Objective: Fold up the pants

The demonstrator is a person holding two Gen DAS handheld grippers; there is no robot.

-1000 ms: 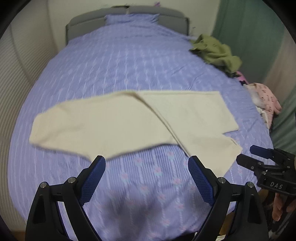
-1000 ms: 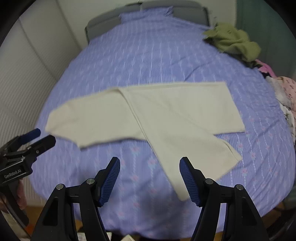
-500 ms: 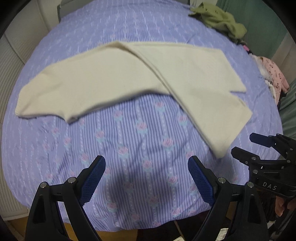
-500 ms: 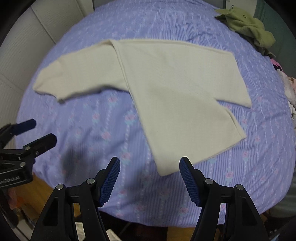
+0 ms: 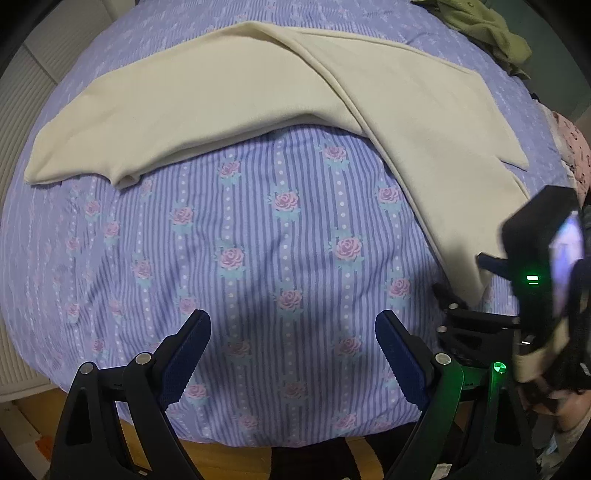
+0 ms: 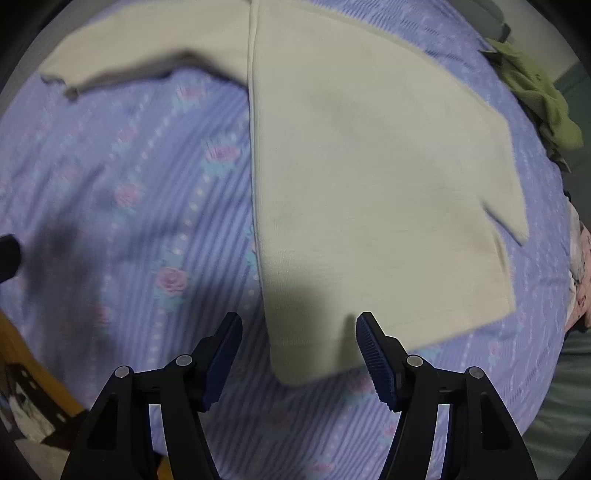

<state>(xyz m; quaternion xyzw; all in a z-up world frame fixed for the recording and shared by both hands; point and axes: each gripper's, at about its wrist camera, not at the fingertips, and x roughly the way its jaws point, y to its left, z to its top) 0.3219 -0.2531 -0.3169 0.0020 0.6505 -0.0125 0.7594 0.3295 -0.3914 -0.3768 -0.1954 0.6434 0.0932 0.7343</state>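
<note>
Floral-striped bedspread (image 5: 258, 229) under cream pants (image 5: 229, 88) spread in a V; right gripper (image 6: 299, 343) nearer, jaws just narrowing yet apart, straddling near leg's hem corner (image 6: 306, 354), untouched; left gripper (image 5: 291, 350) spread wide over bare cover, far leg well beyond

Cream pants (image 5: 229, 92), plain, no pattern, spread over bedspread (image 5: 258, 229): lavender ground, narrow darker blue stripes, rows of white dots, pink roses on teal leaves. Olive-green garment (image 5: 487, 29) crumpled at far right edge of bed. Pink cloth with small dark print (image 5: 576, 147) at right margin. Left gripper (image 5: 291, 350): black frame, dark blue ribbed pads. Right gripper (image 6: 299, 354): same black and blue; small green lights glow on its body. Orange-brown wood floor (image 5: 236, 458) below bed edge.
</note>
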